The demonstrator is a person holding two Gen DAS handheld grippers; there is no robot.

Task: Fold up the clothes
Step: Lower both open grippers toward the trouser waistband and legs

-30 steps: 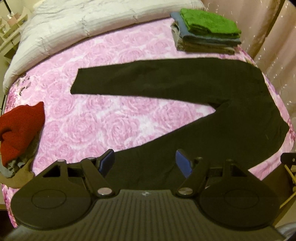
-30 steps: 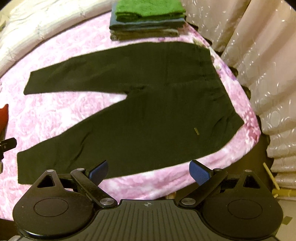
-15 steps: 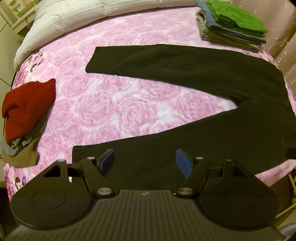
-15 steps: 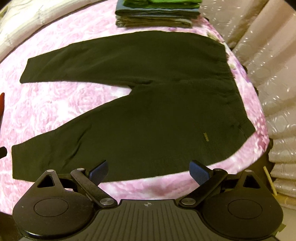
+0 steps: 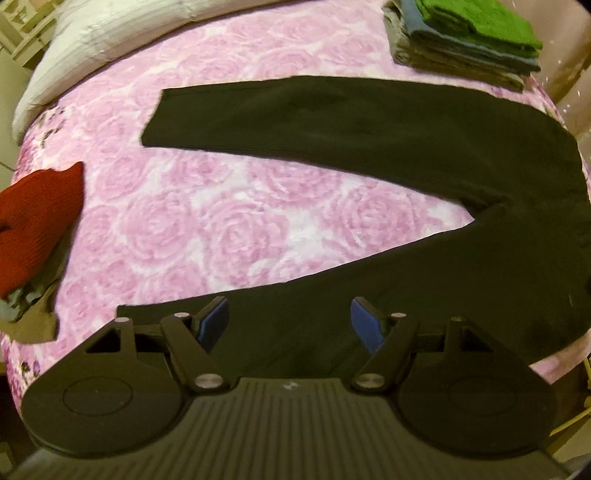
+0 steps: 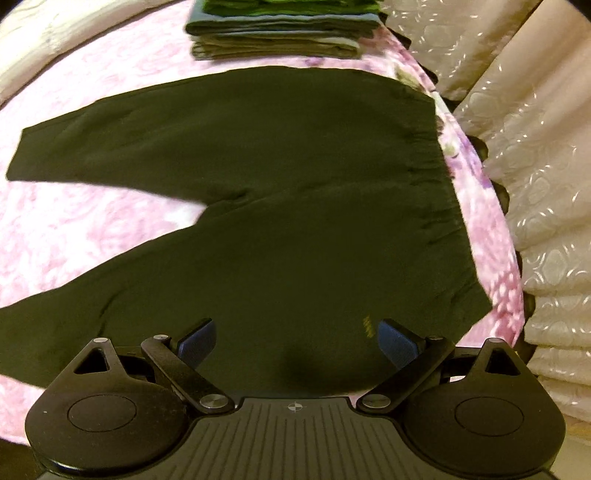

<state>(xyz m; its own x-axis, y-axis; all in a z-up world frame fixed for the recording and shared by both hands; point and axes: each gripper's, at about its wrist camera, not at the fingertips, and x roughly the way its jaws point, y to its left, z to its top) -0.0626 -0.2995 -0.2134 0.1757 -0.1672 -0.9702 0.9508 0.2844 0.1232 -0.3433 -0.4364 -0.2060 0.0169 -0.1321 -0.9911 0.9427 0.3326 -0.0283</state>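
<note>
One trousers (image 5: 369, 122), perhaps four folded garments (image 5: 461, 33)

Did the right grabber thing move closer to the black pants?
Yes. The right gripper came forward and down: the black pants now fill the view, and the folded stack slid toward the top edge.

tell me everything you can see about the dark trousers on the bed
The dark trousers lie flat and unfolded on the pink rose-print bedspread, legs spread in a V. The cloth looks soft, matte and very dark. The gathered elastic waistband faces the curtain side, with a small yellowish mark near it. Both leg ends point toward the red garment's side. No gripper visibly holds them.
</note>
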